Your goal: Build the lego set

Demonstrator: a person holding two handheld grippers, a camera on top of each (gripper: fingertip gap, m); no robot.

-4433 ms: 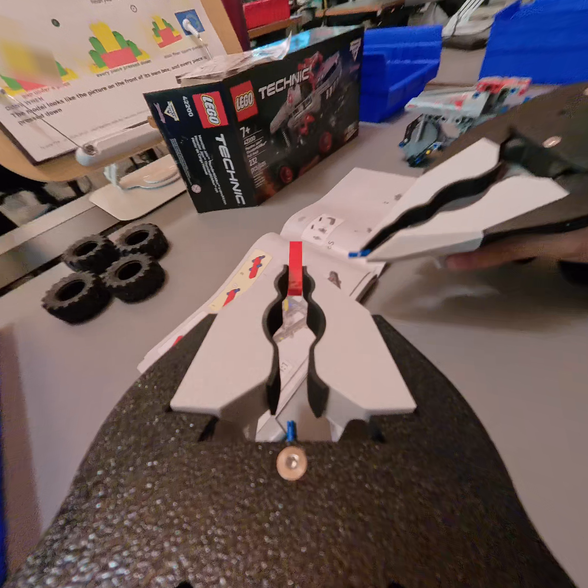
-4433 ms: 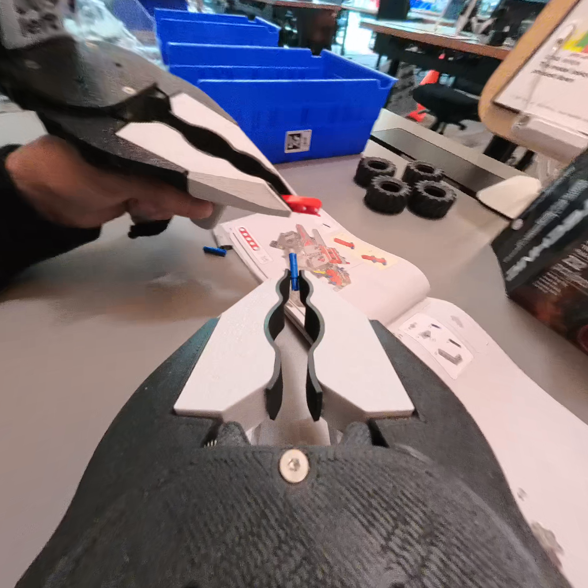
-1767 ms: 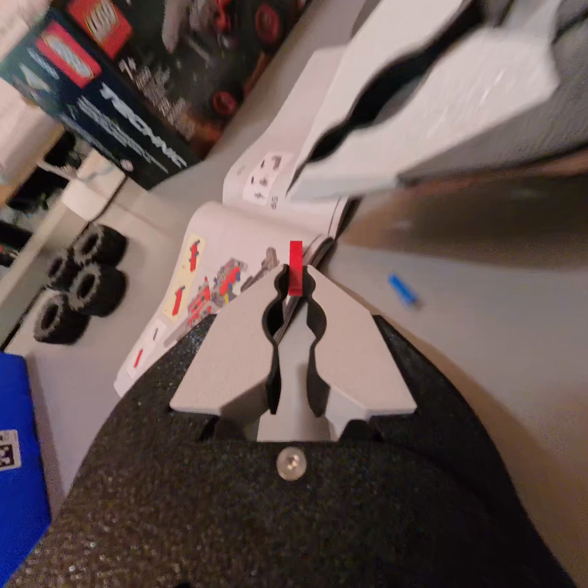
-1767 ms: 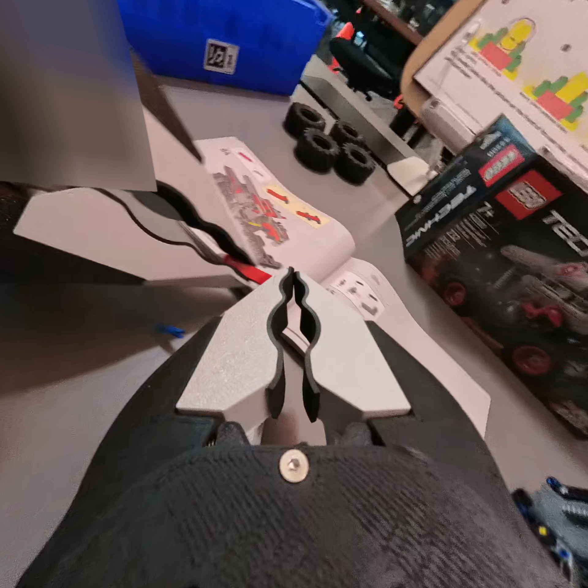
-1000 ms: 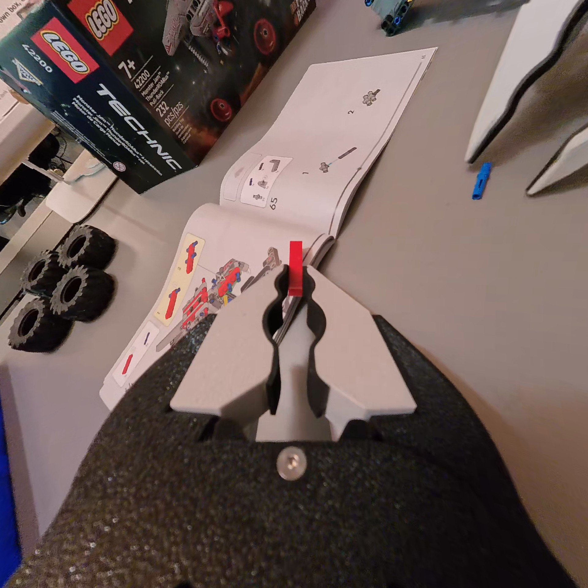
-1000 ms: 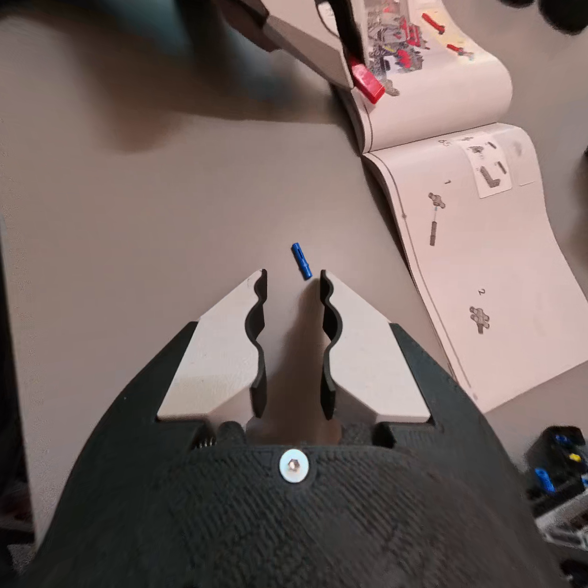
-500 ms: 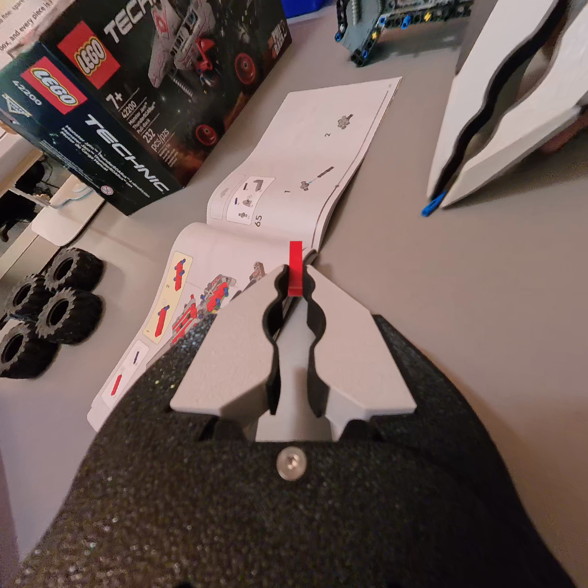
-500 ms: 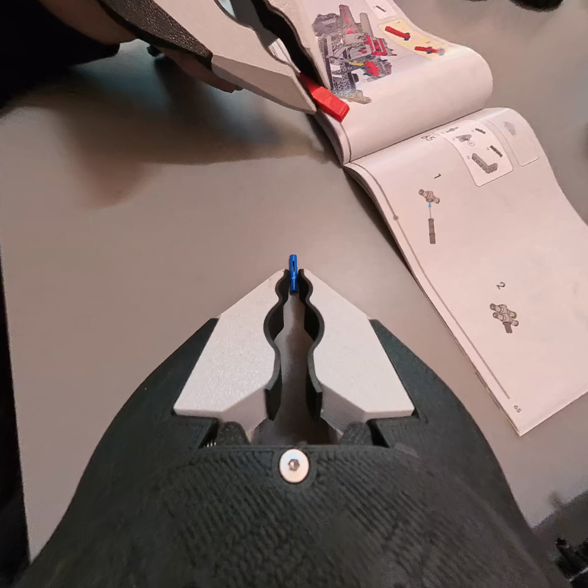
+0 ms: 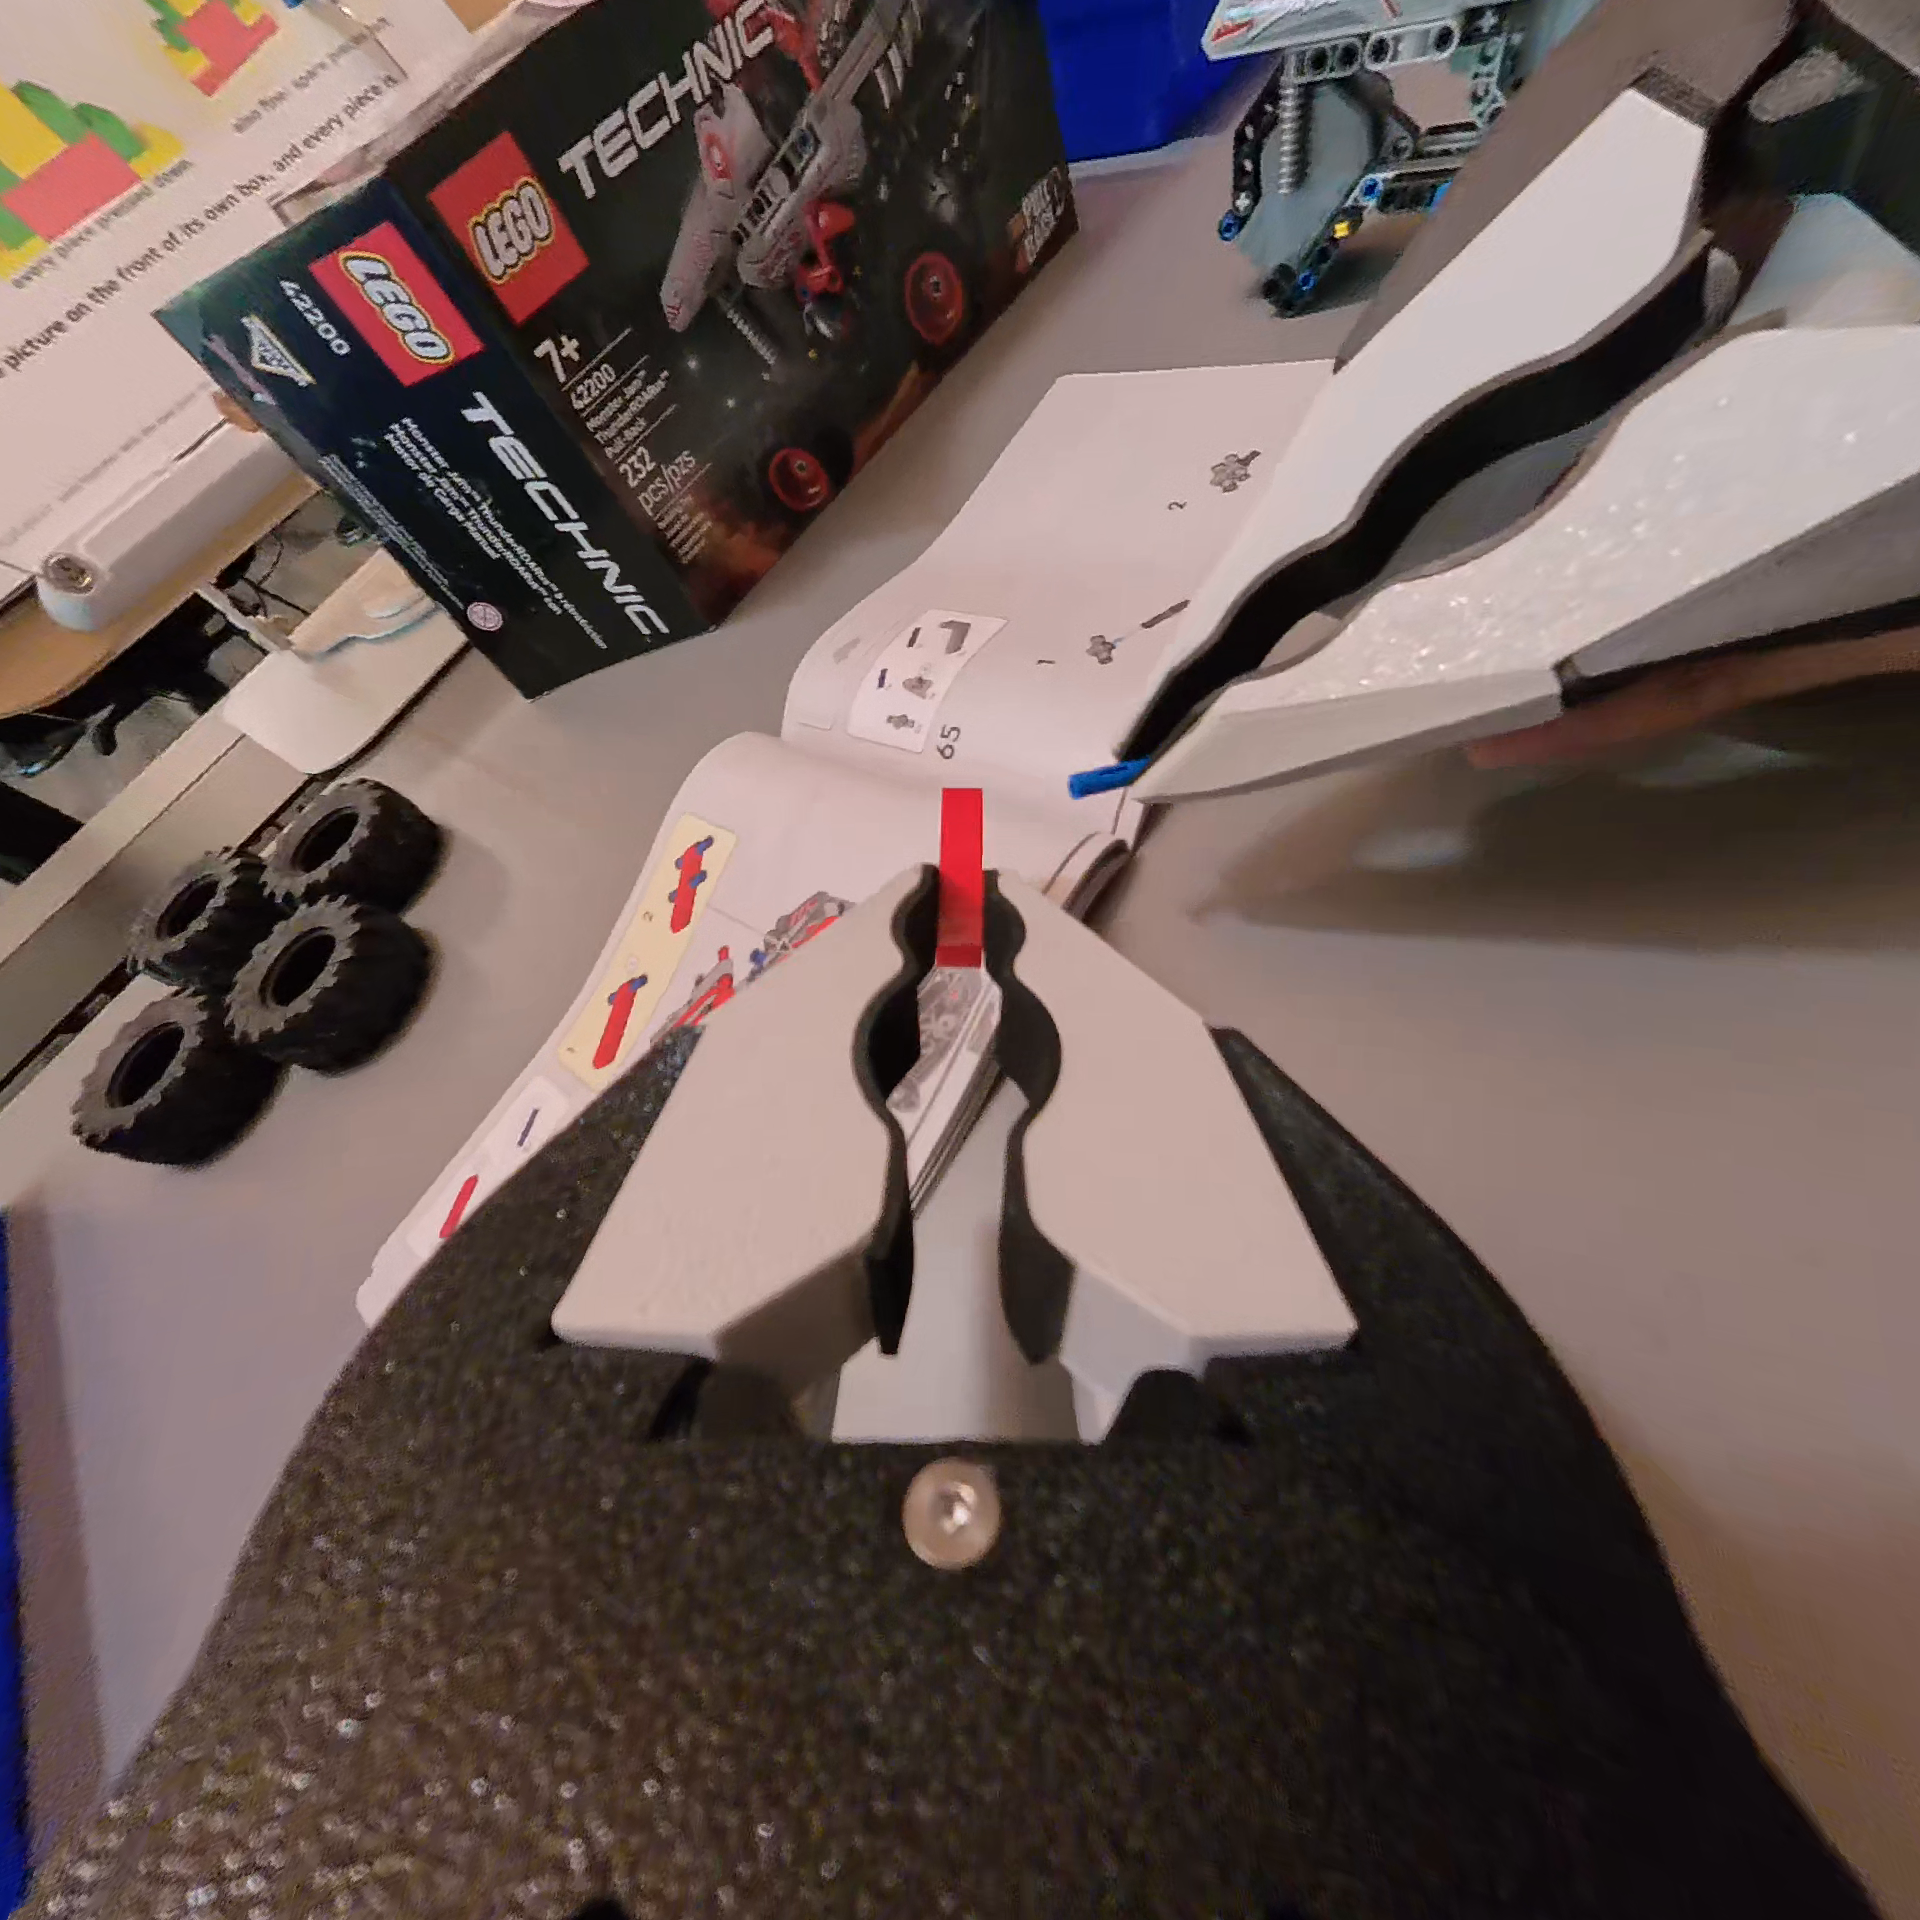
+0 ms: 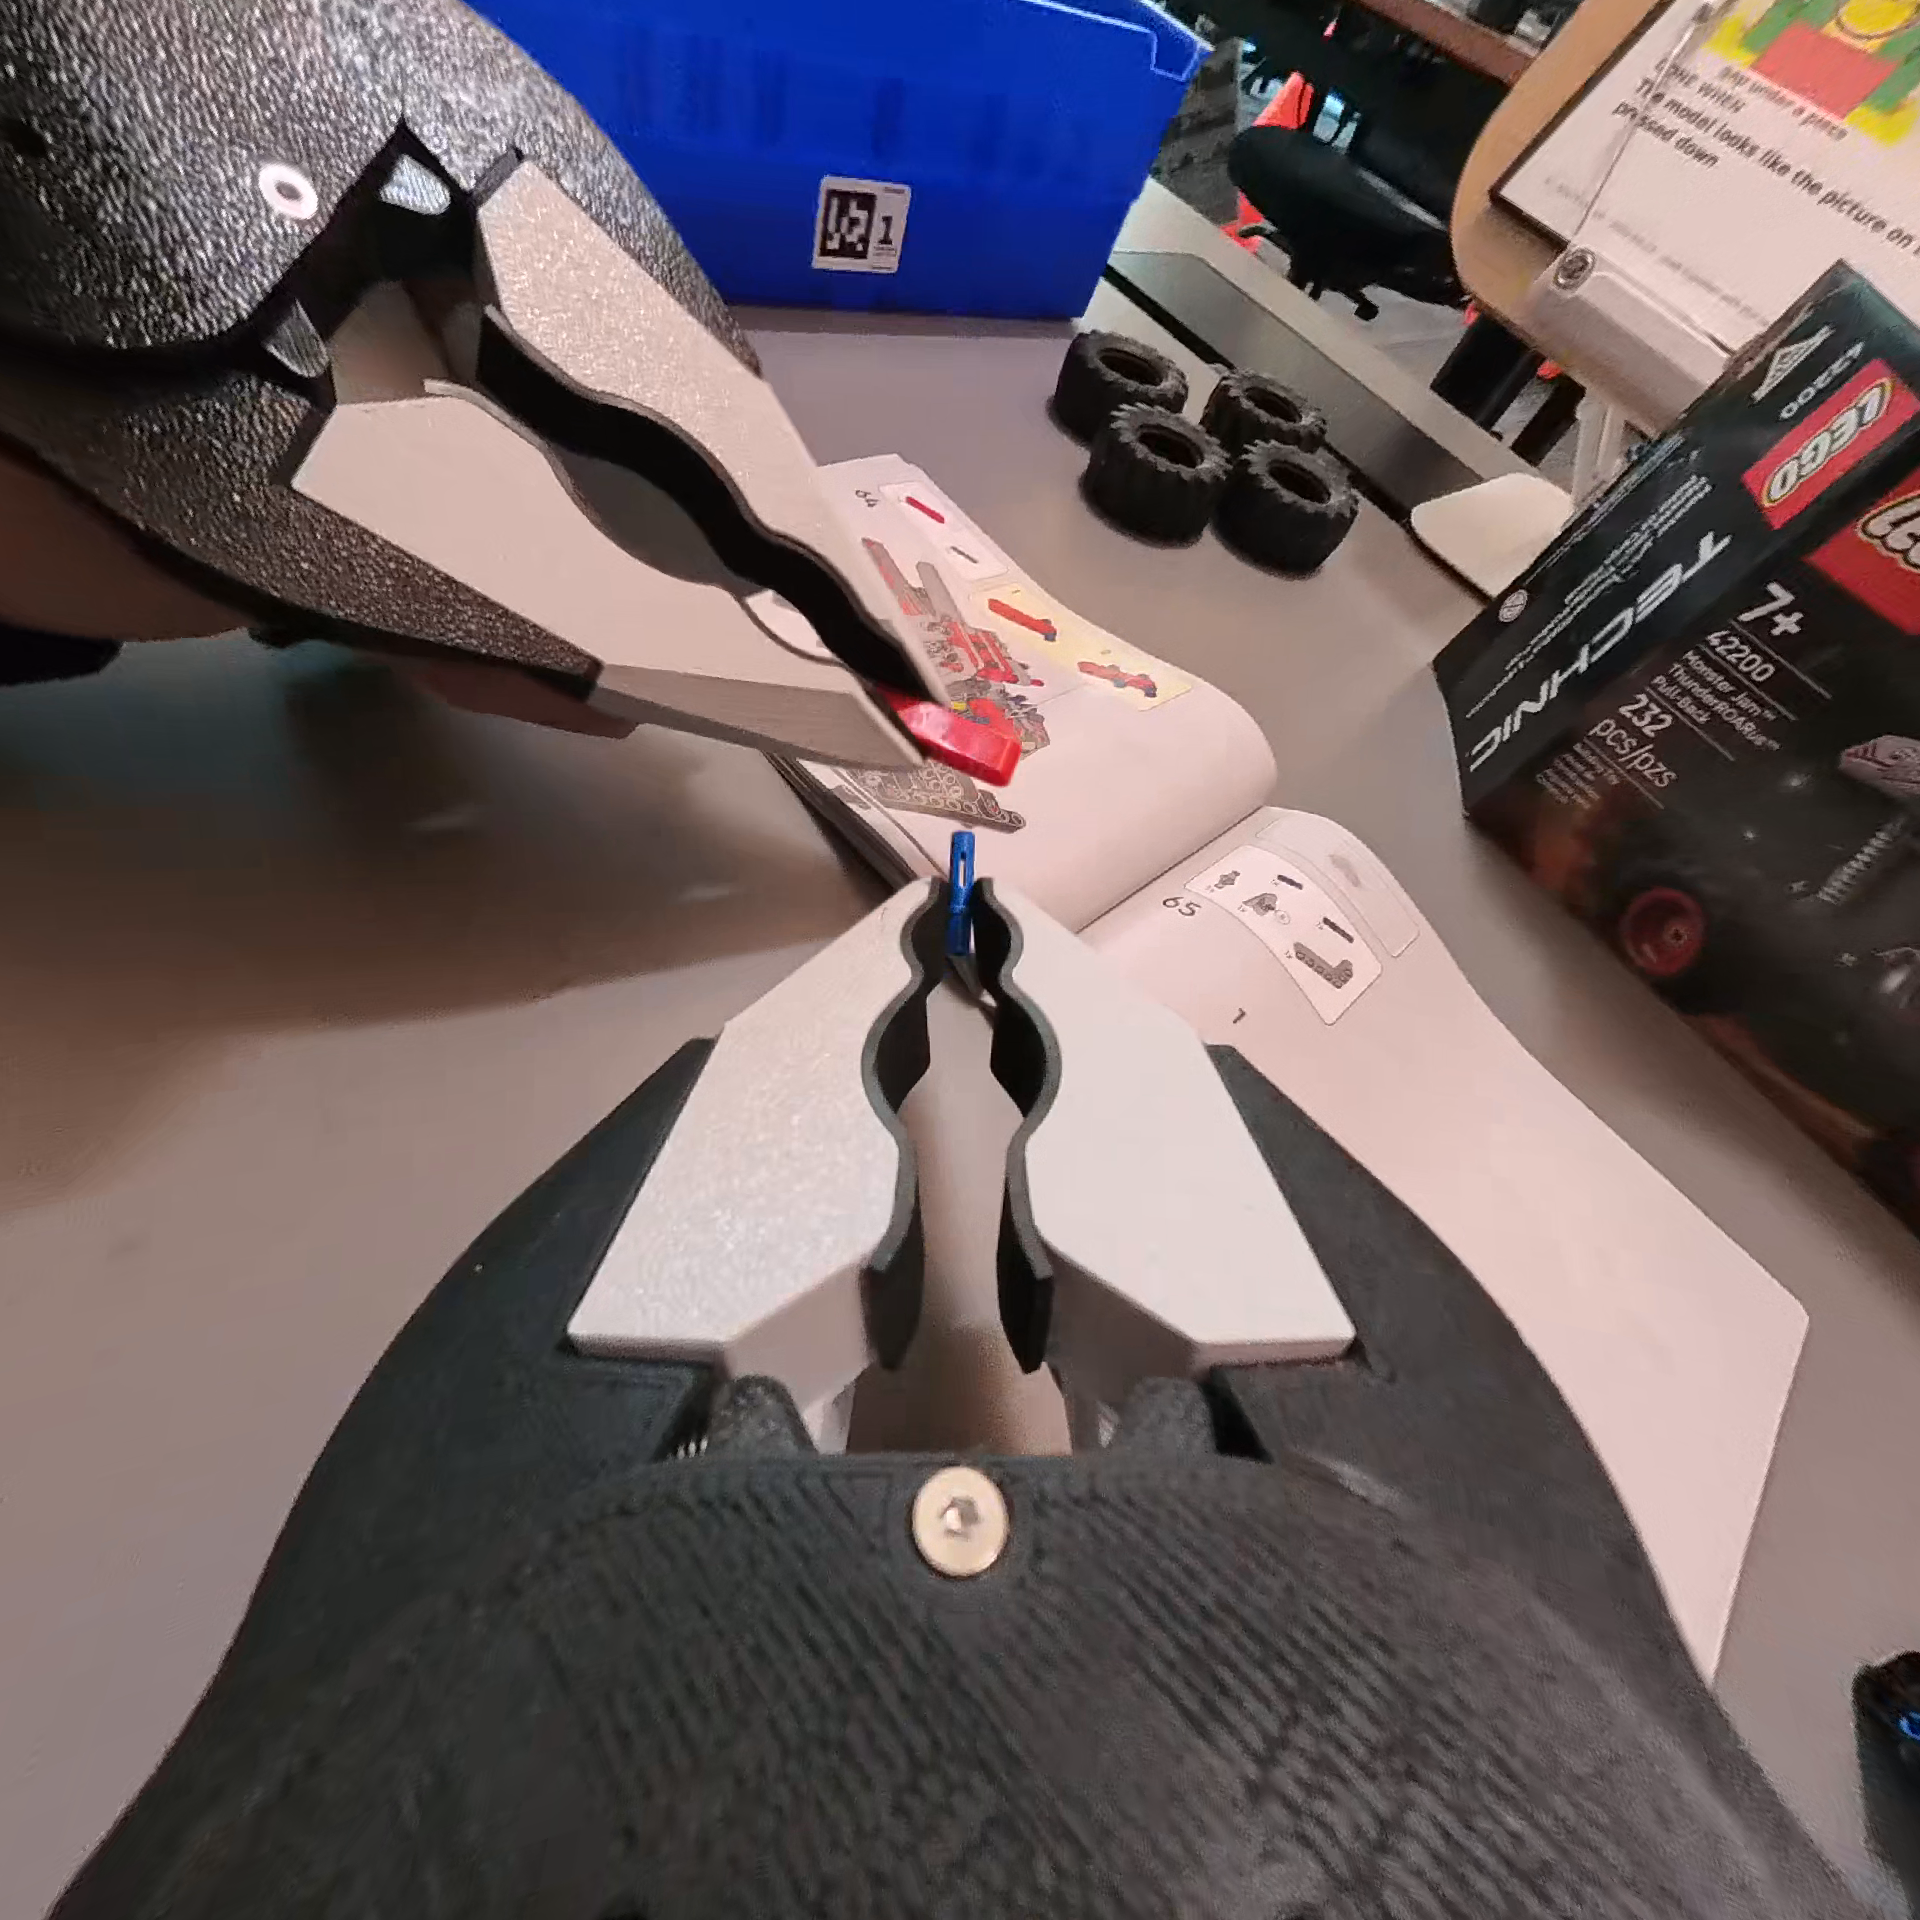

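Your left gripper [image 9: 958,883] is clamped on a red beam [image 9: 958,878], which juts forward past its tips. Your right gripper [image 10: 961,894] is pinched together on a blue pin [image 10: 959,891] (the pin stands upright between the tips). In the right wrist view the left gripper [image 10: 914,727] sits just ahead and to the left, red beam [image 10: 961,743] near the pin but apart from it.

One set box [image 9: 623,343] stands ahead-left of your left gripper; one open instruction booklet [image 9: 1039,582] lies directly below both tips on the grey table [image 9: 1507,1091]. One part-built model [image 9: 1340,177] rests ahead-right. Four black tyres [image 9: 260,966] cluster well to the left. One blue bin [image 10: 883,135] lies beyond the left gripper in the right wrist view.
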